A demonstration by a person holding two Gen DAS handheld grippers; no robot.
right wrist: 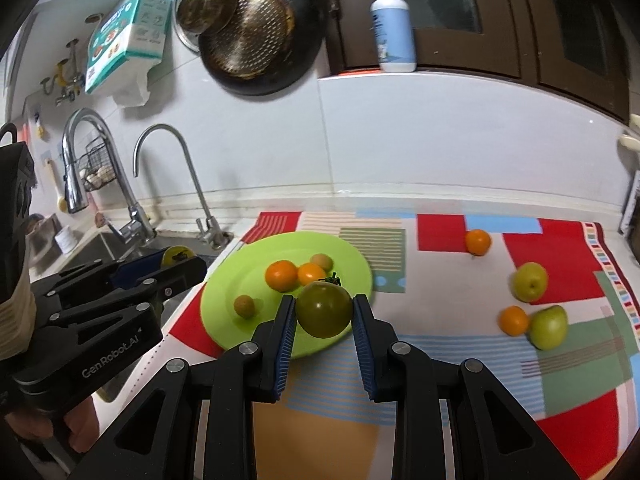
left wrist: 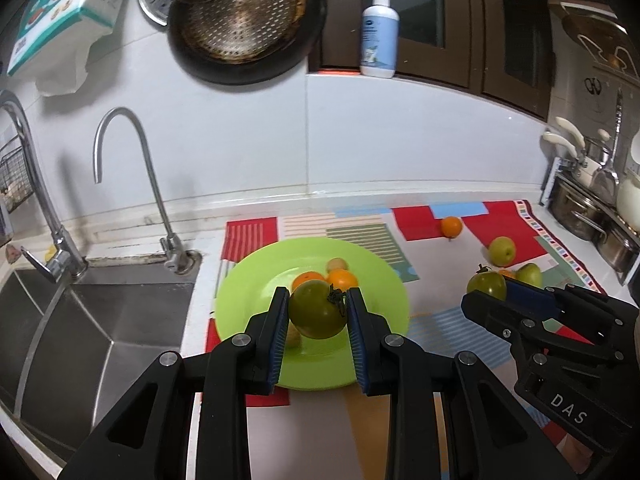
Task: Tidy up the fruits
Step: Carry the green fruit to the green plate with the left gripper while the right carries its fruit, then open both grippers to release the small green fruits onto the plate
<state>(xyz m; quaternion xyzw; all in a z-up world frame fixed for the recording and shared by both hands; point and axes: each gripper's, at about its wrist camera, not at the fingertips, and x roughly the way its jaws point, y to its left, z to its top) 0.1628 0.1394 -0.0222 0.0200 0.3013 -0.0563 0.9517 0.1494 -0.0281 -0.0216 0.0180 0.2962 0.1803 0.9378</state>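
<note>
Left gripper (left wrist: 318,304) clamped on a green tomato (left wrist: 316,310) above the green plate (left wrist: 248,292); right gripper (right wrist: 325,312) likewise clamped on a second green tomato (right wrist: 325,309), just short of the plate's near rim. Two oranges (right wrist: 282,275) and two small pale fruits (right wrist: 244,306) already crowd the plate. Risk: both tomatoes released together may collide, knock fruit off, or roll toward the sink (left wrist: 100,320).

four oranges (right wrist: 478,241), two apples (right wrist: 530,281), two green tomatoes (right wrist: 325,309), one plate (right wrist: 224,292)
</note>
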